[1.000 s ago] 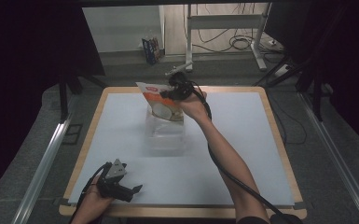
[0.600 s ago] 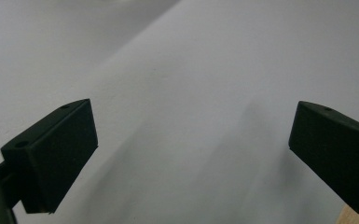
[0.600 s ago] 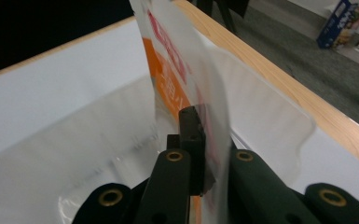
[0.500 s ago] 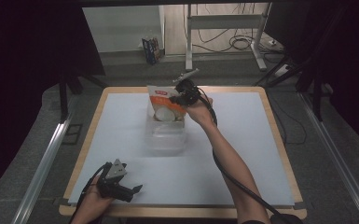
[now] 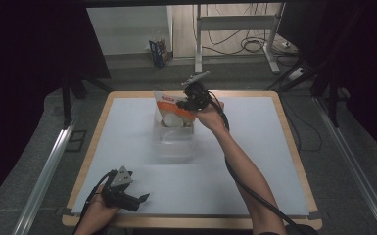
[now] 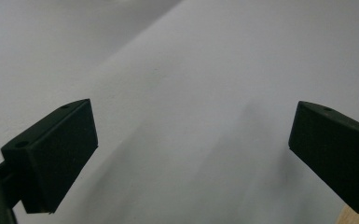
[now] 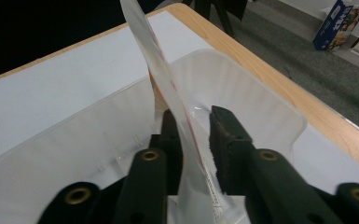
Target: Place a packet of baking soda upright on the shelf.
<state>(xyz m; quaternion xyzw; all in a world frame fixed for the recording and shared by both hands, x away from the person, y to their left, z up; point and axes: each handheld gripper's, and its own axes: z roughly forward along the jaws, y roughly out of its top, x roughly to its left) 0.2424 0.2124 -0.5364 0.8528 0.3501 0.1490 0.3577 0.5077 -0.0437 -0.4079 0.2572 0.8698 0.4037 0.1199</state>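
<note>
At the far middle of the table (image 5: 254, 161), we see the snack bag (image 5: 169, 105) standing upright in the clear plastic container (image 5: 176, 142), its top edge between the 2 jaws of the right gripper (image 7: 196, 140). Those jaws have just been opening and stand narrowly apart, with a gap on 1 side, so we judge the bag could flop over the container's rim. The right forearm reaches far across the table, wrist raised. The left gripper (image 5: 122, 191) rests near the left corner, jaws wide and empty.
</note>
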